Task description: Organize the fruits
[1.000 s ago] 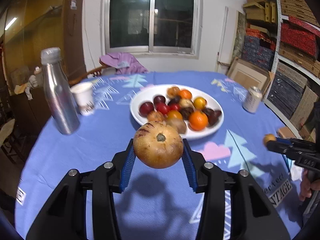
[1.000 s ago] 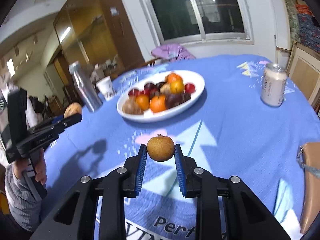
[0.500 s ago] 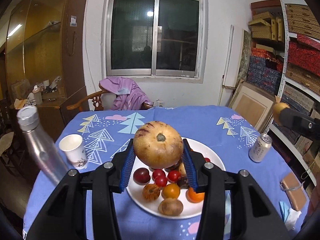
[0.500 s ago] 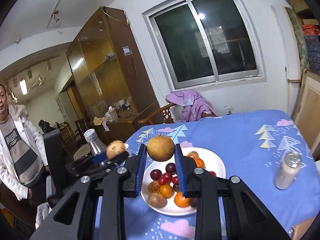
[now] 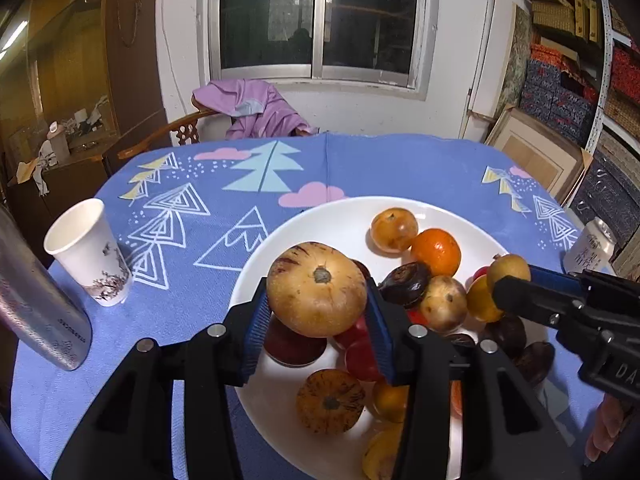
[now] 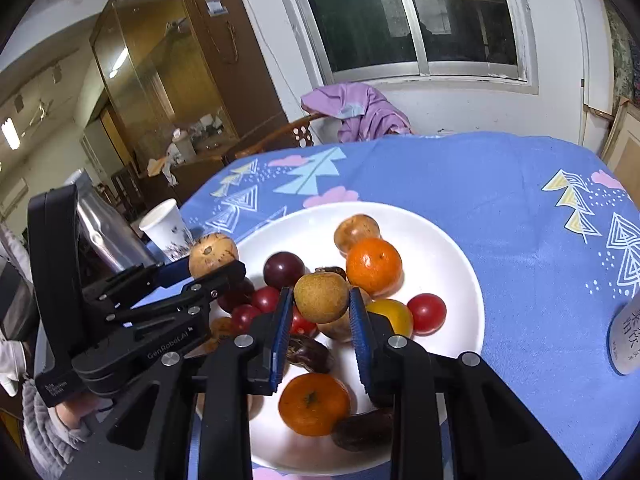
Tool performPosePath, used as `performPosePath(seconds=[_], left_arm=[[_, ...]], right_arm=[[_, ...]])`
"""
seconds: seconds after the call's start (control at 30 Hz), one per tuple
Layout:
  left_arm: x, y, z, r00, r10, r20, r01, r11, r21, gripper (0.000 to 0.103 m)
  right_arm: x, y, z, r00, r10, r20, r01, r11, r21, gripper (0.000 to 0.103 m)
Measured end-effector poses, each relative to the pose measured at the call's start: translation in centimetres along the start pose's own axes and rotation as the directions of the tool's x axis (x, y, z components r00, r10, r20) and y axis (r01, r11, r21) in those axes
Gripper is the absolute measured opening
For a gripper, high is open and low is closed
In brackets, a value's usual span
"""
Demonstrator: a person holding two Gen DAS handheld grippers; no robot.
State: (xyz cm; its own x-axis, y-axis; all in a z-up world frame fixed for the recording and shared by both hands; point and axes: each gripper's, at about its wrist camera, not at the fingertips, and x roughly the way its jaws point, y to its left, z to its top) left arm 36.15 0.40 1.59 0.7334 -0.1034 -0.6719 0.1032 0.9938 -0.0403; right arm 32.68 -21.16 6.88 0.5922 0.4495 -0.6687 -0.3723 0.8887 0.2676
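Note:
My left gripper [image 5: 316, 322] is shut on a large tan round fruit [image 5: 317, 295] and holds it over the near left part of a white plate [image 5: 340, 216] heaped with several fruits. My right gripper [image 6: 320, 316] is shut on a small brown round fruit [image 6: 321, 297] above the middle of the same plate [image 6: 452, 256]. Each gripper shows in the other's view: the right one [image 5: 516, 280] at the plate's right, the left one [image 6: 212, 262] at the plate's left. On the plate lie oranges [image 6: 373, 266], red tomatoes [image 6: 426, 313] and dark plums [image 6: 284, 270].
A paper cup [image 5: 90, 254] and a silver bottle [image 5: 36, 304] stand left of the plate on the blue tablecloth. A drink can [image 5: 590, 246] stands at the right, also in the right wrist view [image 6: 628, 336]. A chair with purple cloth [image 5: 256, 110] is behind the table.
Both grippers, each still holding its fruit, have come down from high above the table to just over the plate, closer together.

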Motion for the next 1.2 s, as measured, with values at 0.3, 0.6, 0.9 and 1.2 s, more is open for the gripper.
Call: performPosePath(seconds=[0.3,0.6,0.9,1.2], left_arm=[[0.8,-0.9,-0.7,1.0,0.011,-0.008,-0.011,1.0,0.024,0.045],[0.5,-1.6,-1.1,0.996,0.075,0.042,-0.076,0.996,0.043,0.063],[-0.5,-1.5,-1.0,0.989,0.115,0.092,-0.119,0.992,0.044,0.076],[-3.2,-2.4,-1.3,0.98,0.127,0.156,-0.138,0.989,0.059,0.084]], right_arm=[[1.6,1.0,-1.1,0.999,-0.033,-0.014,0.033,0.998,-0.05,0.029],[1.9,1.0,-1.3,0.999,-0.05,-0.018,0.049,0.997,-0.059,0.029],[0.7,0.8,-0.9,0.997,-0.069,0.027,0.071,0.995,-0.069,0.048],[-2.9,1.0,-0.3,0.993,-0.057,0.105,0.062,0.997,-0.045,0.059]])
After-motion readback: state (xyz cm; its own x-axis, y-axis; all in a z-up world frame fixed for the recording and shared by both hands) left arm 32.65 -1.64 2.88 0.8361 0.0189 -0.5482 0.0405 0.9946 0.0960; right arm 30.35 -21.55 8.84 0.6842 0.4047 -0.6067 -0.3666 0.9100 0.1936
